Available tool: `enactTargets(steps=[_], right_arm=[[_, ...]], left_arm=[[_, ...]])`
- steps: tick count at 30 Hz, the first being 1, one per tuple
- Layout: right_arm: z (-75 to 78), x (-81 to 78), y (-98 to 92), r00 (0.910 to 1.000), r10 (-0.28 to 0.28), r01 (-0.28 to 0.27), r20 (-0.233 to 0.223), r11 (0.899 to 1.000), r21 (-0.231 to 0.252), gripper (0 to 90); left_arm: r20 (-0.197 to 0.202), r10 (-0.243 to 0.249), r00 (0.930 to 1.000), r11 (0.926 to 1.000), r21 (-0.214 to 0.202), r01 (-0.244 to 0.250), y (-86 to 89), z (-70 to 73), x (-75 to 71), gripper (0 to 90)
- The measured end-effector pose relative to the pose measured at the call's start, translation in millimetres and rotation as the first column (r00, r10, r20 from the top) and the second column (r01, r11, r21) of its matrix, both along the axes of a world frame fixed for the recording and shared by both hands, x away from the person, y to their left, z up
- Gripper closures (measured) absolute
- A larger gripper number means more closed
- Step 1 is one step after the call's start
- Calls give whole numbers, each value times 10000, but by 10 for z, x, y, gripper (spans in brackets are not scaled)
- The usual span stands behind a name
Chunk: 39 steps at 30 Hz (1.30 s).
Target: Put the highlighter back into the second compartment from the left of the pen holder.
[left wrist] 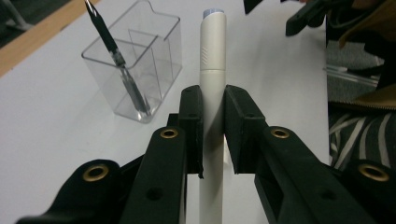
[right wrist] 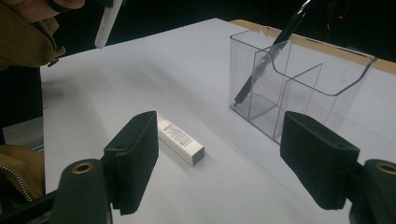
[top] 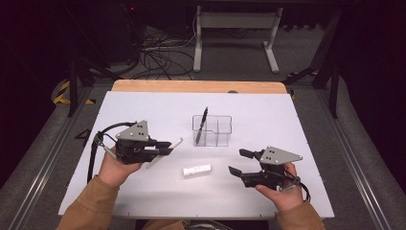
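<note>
Gripping the white marker [left wrist: 213, 60] near its middle, left gripper [top: 165, 148] is holding it beside the clear organizer [top: 212, 130], and I'm worrying it pivots and clips the rim, while right gripper [top: 240, 161] is waiting open.

Right gripper [right wrist: 219, 163] over white table [right wrist: 140, 79], jaws wide apart, nothing between the pads. Small white box [right wrist: 180, 138] lies flat on the table just beyond the left finger [right wrist: 133, 156], its near end tucked behind that finger's tip, long side running away toward upper left. Clear divided holder [right wrist: 299, 79] stands beyond the right finger [right wrist: 320, 156], well past the box. Black pen [right wrist: 268, 56] leans in the holder's left compartment, tip down. Far beyond the left finger, top left: tan sleeve [right wrist: 23, 39] and end of a white marker [right wrist: 108, 23], off the table
</note>
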State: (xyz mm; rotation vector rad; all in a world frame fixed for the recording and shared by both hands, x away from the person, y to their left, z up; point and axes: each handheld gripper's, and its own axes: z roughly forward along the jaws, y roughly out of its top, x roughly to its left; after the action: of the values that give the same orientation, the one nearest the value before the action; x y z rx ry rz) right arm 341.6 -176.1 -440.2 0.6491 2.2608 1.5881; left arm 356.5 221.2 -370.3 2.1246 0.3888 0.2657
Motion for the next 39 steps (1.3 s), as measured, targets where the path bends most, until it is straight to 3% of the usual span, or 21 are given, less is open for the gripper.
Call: enactTargets(steps=[8,16,19,22,26,31,39], right_arm=[[-6,0,3,10000,-4,4,-28,10000,-27,291],[-7,-1,-4,10000,-13,13,-71,10000,5,291],[-6,-1,-5,10000,-21,22,-56,10000,35,290],[-9,0,-5,10000,-24,24,-60,10000,14,291],[-7,0,-7,10000,-23,23,-57,10000,32,291],[-11,1,-7,10000,-25,25,-84,10000,7,291],[-11,1,-10,10000,-22,22,-76,10000,17,290]], left_arm=[[415,441,9982,9972,-624,-414,-4,54,6,782],[881,462,9950,9963,-764,-395,-56,49,-1,781],[928,464,9946,9936,-1073,-363,-90,59,13,781],[869,518,9949,9907,-1303,-402,-135,93,41,781],[392,557,9977,9844,-1692,-483,-204,140,105,780],[417,773,9961,9842,-1630,-695,-303,179,198,780],[386,861,9955,9682,-2387,-745,-403,181,328,780]])
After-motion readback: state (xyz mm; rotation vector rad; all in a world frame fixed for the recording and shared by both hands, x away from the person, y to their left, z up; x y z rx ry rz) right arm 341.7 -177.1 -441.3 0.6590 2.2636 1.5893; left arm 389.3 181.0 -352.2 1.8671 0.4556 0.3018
